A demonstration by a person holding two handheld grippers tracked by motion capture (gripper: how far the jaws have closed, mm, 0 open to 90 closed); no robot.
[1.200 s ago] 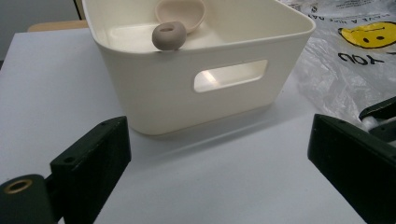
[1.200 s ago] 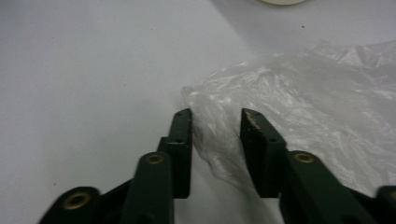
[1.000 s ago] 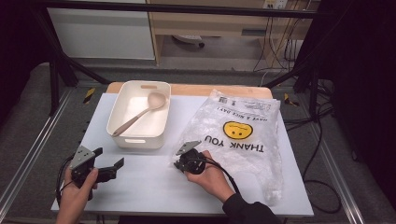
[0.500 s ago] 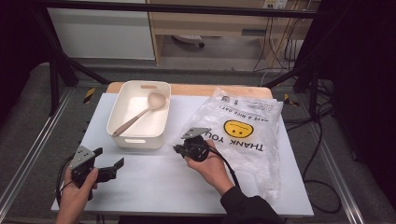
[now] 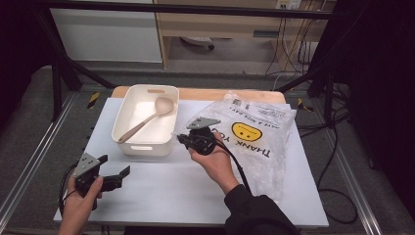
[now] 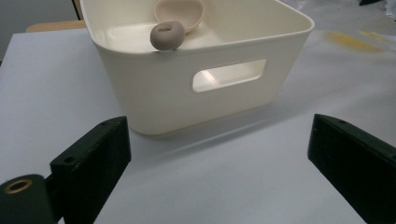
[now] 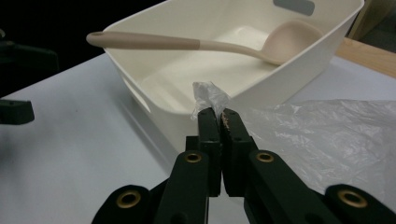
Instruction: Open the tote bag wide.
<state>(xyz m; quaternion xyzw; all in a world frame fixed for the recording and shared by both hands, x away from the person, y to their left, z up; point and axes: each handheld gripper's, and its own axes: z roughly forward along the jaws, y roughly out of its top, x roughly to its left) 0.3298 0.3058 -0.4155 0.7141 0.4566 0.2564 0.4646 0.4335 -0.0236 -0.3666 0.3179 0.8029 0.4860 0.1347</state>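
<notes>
Fingers of R gripper [image 7: 219, 119] pinch plastic bag [image 7: 327, 135] edge beside bin [image 7: 243, 70].

High view: above, facing forward-down over worktop [image 5: 161, 191]. Gripper views: low, close, along own tongs. All share white bin [image 5: 128, 128] [image 6: 154, 102] [image 7: 299, 70].

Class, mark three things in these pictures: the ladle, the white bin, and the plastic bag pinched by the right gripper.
ladle [image 7: 294, 42], right gripper view, on its bowl.
white bin [image 6: 163, 98], left gripper view, on the near wall beside the handle slot.
plastic bag [image 5: 264, 147], high view, on the printed face beside the lettering.
</notes>
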